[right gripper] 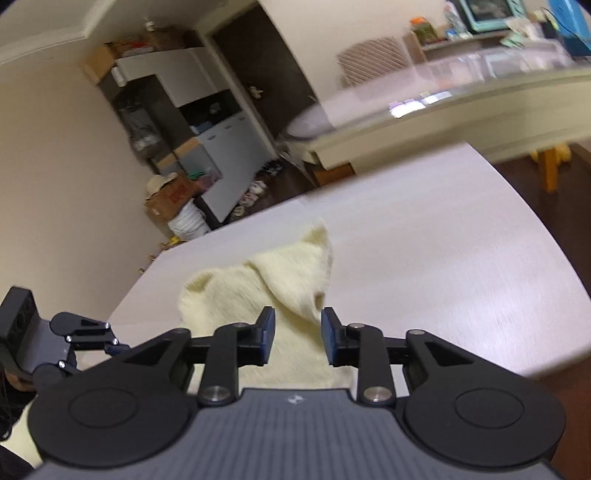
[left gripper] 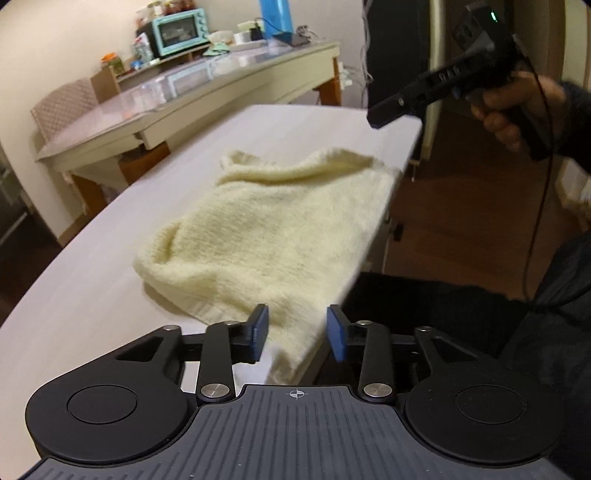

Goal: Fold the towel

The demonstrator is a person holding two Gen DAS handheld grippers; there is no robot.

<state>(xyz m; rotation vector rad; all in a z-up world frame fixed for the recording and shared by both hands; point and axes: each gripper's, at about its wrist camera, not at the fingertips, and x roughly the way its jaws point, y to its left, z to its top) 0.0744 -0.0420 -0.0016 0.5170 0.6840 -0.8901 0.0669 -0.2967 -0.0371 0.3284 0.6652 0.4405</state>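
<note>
A fluffy cream towel (left gripper: 273, 236) lies rumpled on the pale table (left gripper: 92, 295), along its right edge. My left gripper (left gripper: 297, 330) hangs over the towel's near corner; its blue pads (left gripper: 260, 328) stand apart and the cloth shows loose between them. The right gripper (left gripper: 391, 110), held by a hand (left gripper: 509, 114), hovers above the towel's far corner. In the right wrist view the towel (right gripper: 229, 295) has a raised, folded-over corner. My right gripper (right gripper: 297, 332) is open just over it, with cloth in the gap and no pad pressing. The left gripper (right gripper: 92, 339) shows at lower left.
The table (right gripper: 443, 258) ends at a drop to dark floor on the right in the left wrist view. Beyond it stands a glass-topped table (left gripper: 207, 85) with a teal toaster oven (left gripper: 177, 27) and clutter, plus a chair (left gripper: 62, 107). Cabinets (right gripper: 177, 85) and cardboard boxes (right gripper: 170, 199) line the far wall.
</note>
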